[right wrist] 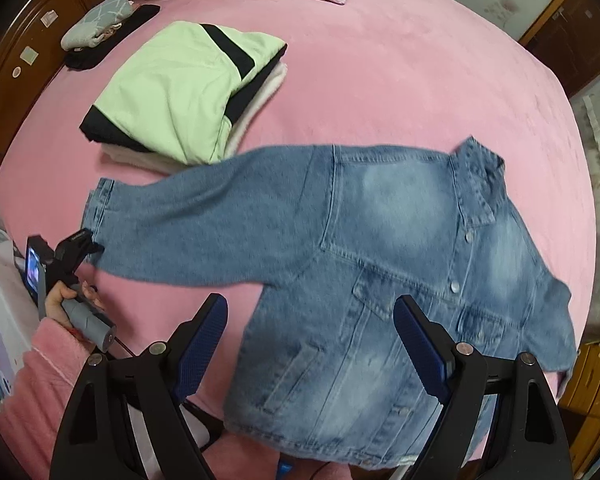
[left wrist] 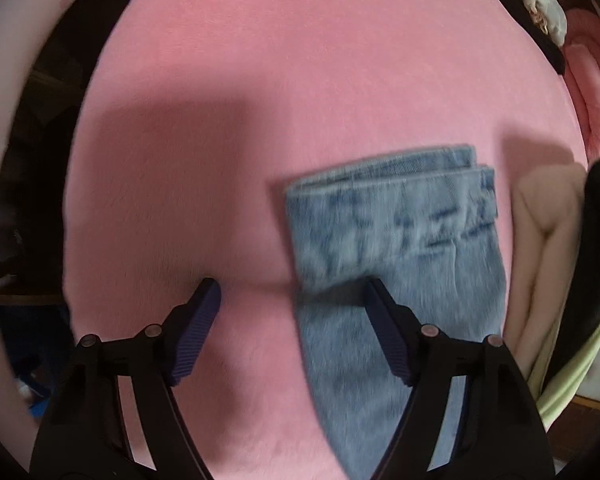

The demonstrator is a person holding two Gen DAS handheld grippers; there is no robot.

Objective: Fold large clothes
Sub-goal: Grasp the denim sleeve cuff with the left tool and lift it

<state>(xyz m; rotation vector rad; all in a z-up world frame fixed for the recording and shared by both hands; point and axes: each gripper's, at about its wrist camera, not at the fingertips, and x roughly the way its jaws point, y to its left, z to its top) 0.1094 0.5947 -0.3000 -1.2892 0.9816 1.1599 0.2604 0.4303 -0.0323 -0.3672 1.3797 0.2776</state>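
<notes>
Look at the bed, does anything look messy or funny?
Only the denim jacket: it lies spread out, unfolded, on the pink bed cover, one sleeve stretched sideways toward the left claw. The green and black jacket sits neatly folded on its pile.

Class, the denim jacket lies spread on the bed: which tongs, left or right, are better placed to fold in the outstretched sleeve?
Left. The left tongs hang open right at the sleeve cuff; the right tongs hover open over the jacket body.
</notes>
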